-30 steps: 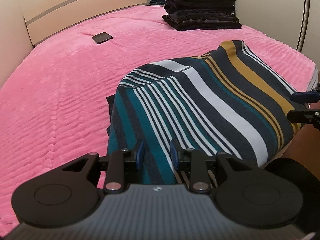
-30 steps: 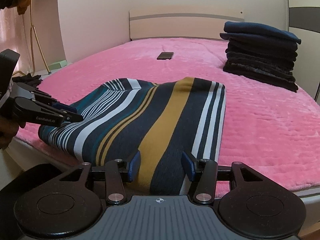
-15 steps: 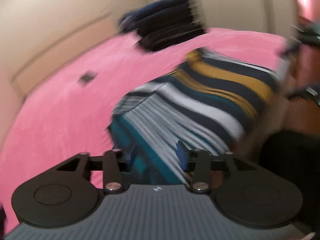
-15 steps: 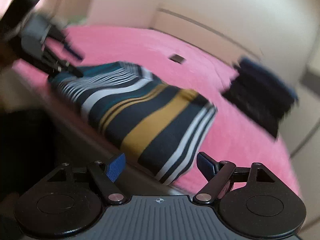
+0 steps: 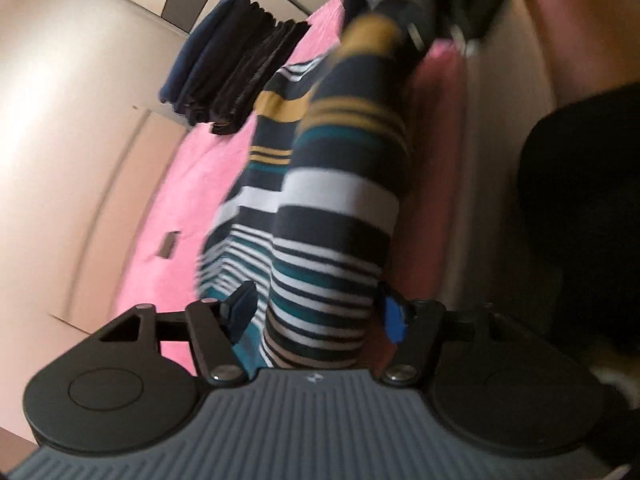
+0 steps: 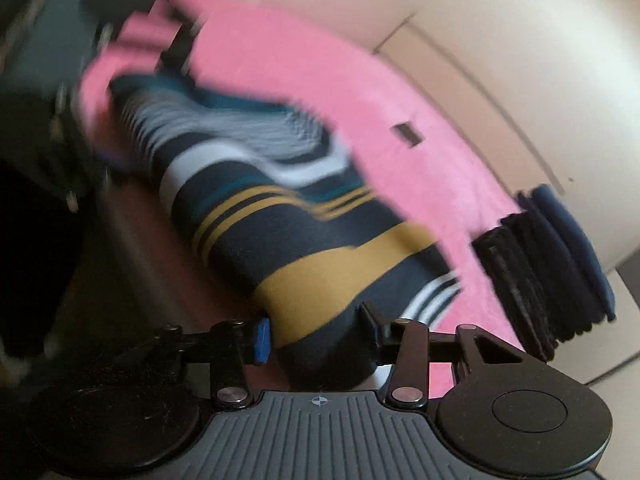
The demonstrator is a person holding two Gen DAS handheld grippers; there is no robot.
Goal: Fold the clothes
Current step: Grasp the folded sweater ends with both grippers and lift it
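Pink bed (image 5: 188, 184) behind, and the striped shirt (image 5: 336, 216) runs lengthwise straight out from my left claw (image 5: 316, 312) to my right claw (image 6: 316, 332), each half-open around one end, though I can't tell if either's actually pinching yet.

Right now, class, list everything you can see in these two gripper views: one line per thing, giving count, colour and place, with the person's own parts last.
striped garment: one, navy with white, teal and mustard stripes; at the bed's near edge, stretched between both grippers.
pink bedspread: one, pink; covers the bed.
stack of folded clothes: one, dark navy and black; on the bedspread, far side.
small flat object: one, dark; on the bedspread, apart from the garment; too blurred to identify.
headboard: one, beige; at the bed's end.
left gripper: one, black with blue pads; garment between its fingers.
right gripper: one, black with blue pads; garment end between its fingers.
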